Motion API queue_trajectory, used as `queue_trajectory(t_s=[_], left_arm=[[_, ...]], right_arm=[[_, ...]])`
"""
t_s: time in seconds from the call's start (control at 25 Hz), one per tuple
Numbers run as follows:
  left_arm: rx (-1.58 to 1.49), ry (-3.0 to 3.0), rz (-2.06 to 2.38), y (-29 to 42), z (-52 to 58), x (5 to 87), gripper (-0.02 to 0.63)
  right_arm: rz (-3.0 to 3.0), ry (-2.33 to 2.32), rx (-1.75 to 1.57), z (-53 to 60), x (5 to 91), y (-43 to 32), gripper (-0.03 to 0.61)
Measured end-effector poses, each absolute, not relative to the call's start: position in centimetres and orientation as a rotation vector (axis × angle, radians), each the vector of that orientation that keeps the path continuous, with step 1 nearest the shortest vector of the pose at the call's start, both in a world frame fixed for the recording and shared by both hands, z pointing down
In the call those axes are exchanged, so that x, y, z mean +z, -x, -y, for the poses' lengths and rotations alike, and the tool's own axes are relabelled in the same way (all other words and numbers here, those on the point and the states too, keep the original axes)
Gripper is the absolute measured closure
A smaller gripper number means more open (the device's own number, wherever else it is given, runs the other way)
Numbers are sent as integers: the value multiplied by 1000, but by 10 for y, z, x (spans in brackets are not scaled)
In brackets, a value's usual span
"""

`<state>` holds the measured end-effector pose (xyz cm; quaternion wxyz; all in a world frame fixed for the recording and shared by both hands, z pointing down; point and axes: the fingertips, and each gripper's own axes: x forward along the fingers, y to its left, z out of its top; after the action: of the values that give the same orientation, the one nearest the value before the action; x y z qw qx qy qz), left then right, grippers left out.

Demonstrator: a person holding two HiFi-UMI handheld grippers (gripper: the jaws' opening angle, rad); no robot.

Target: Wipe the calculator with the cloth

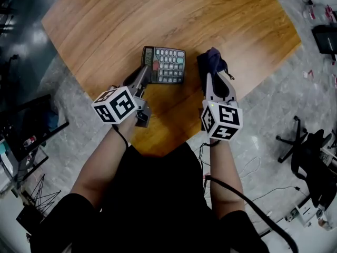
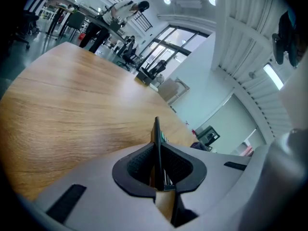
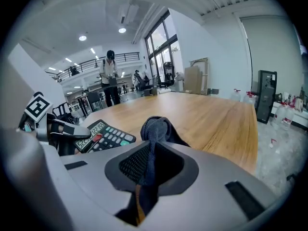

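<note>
Dark cloth (image 1: 212, 58), clamped in my right hand-held gripper (image 1: 211, 77), hangs just right of the calculator (image 1: 169, 65) lying crosswise on the tabletop (image 1: 158, 15), its left end pinched by my left hand-held gripper (image 1: 146, 74), so I judge the wipe goes leftward.

Calculator (image 3: 103, 137) display (image 3: 90, 136) showing a row of dark digits, possibly ending in 155, blur hiding the rest, key legends (image 3: 115, 138) too small for reading.
</note>
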<state>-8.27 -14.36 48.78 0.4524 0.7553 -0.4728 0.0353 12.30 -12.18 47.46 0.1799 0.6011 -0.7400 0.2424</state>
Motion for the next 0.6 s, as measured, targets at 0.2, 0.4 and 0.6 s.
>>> queue_trajectory(t_s=[0.2,0.4,0.6], left_arm=[[117,-1852,1186,82,153,502,565],[179,-1856,1212,83,157,512,559],[322,-1891,1271,87,157,524,529]], right_arm=[[2055,-1657,711,132,501,-114,535],[2012,-1630,733,134,523,-109,535],[1969,-1606,737,136,535,-106,535]])
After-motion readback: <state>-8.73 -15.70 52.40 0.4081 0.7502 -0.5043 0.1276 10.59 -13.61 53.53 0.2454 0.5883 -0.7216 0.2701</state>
